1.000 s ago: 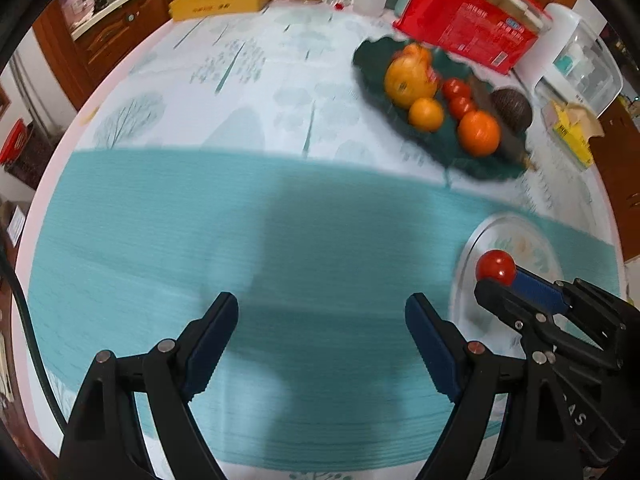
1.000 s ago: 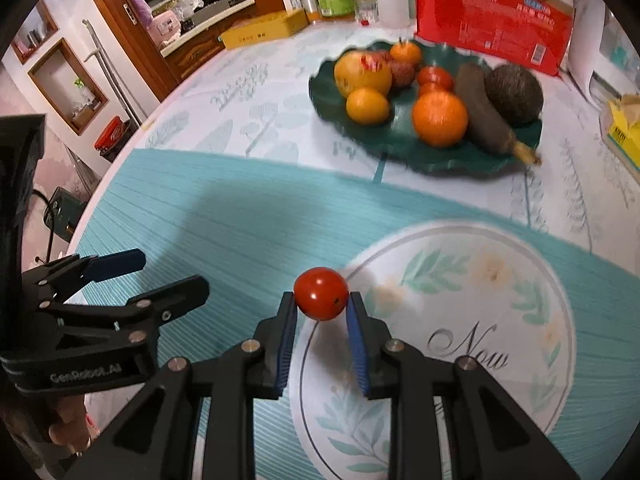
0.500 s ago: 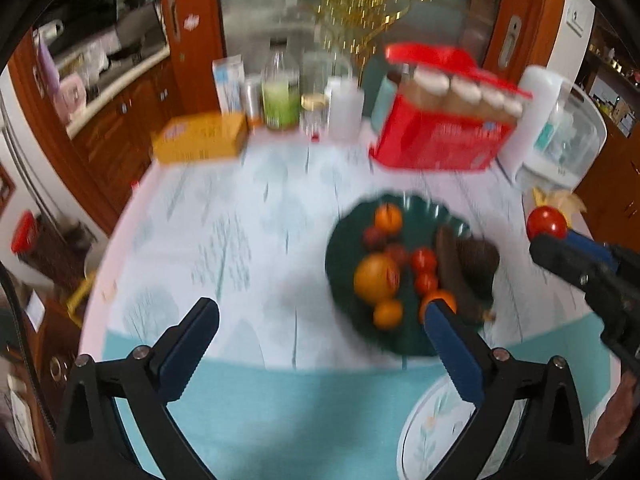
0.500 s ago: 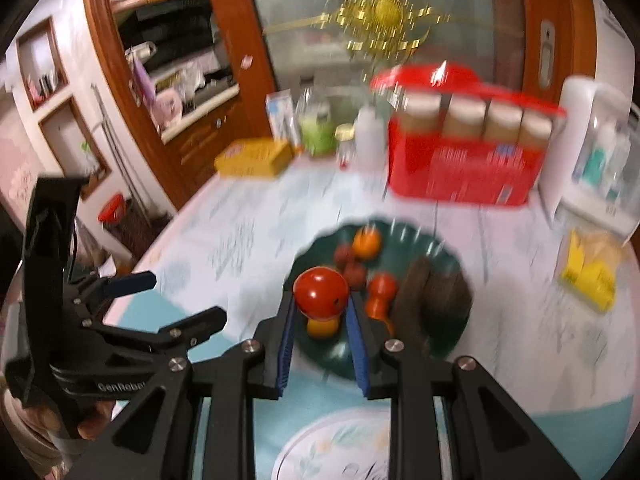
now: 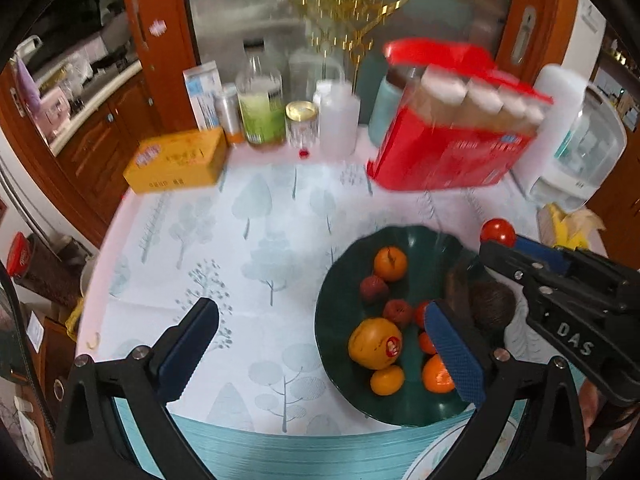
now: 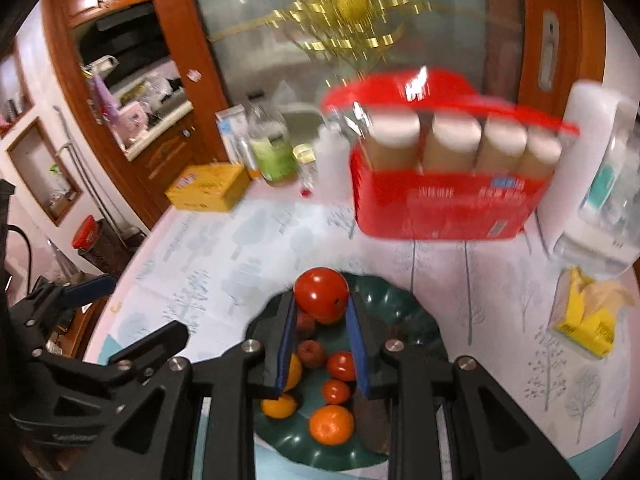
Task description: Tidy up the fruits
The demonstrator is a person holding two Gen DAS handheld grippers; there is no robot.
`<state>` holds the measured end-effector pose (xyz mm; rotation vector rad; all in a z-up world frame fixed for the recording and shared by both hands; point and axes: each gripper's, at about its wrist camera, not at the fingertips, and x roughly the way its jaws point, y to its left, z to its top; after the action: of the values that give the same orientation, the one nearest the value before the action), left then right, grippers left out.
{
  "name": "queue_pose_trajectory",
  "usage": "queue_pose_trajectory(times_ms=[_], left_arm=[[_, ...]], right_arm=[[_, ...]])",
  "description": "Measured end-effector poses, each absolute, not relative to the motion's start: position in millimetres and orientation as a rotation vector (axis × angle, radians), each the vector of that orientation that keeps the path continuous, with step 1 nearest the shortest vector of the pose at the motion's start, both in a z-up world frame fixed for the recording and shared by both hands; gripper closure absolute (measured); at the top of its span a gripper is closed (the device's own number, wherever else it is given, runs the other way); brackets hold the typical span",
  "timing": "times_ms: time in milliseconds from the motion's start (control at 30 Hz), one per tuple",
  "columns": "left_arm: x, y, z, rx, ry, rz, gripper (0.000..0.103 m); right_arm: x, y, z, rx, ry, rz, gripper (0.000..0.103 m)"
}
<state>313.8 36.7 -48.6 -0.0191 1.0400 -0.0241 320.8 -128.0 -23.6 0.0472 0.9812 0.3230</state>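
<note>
Room before me: reddish wooden cabinets (image 5: 100, 148), frosted glass door (image 6: 360, 60) with gold ornament (image 6: 352, 0), white wall niche (image 6: 44, 168), bench (image 5: 240, 240) under tree-print cloth.

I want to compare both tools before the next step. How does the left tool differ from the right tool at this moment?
The left tool stands wide open, while the right tool is shut. The left tool holds nothing; the right tool grips a red tomato between its pads. The left tool's gap frames tablecloth and the edge of the green plate; the right tool's tomato hangs over that plate. Both are black with blue pads.
</note>
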Motion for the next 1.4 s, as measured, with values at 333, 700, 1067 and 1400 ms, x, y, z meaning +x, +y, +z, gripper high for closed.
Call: queue_pose_trajectory(times_ms=[333, 700, 1067, 1400], left_arm=[[338.1, 37.4, -131.1, -0.074, 1.201, -0.025, 0.001], [329.5, 43.1, -137.8, -0.088, 1.218, -0.017, 0.001], [300.8, 37.8, -96.8, -0.081, 1.171, -0.034, 0.001], [231.3, 16.8, -45.9, -0.087, 1.090, -0.055, 0.001]], right_arm=[[346.4, -130.7, -113.0, 0.100, 1.187, 0.298, 0.077], [343.6, -133.9, -122.7, 0.152, 1.228, 0.324, 0.076], [312.1, -144.7, -77.9, 0.104, 1.142, 0.279, 0.075], [242.3, -172.5, -24.3, 0.072, 1.043, 0.285, 0.075]])
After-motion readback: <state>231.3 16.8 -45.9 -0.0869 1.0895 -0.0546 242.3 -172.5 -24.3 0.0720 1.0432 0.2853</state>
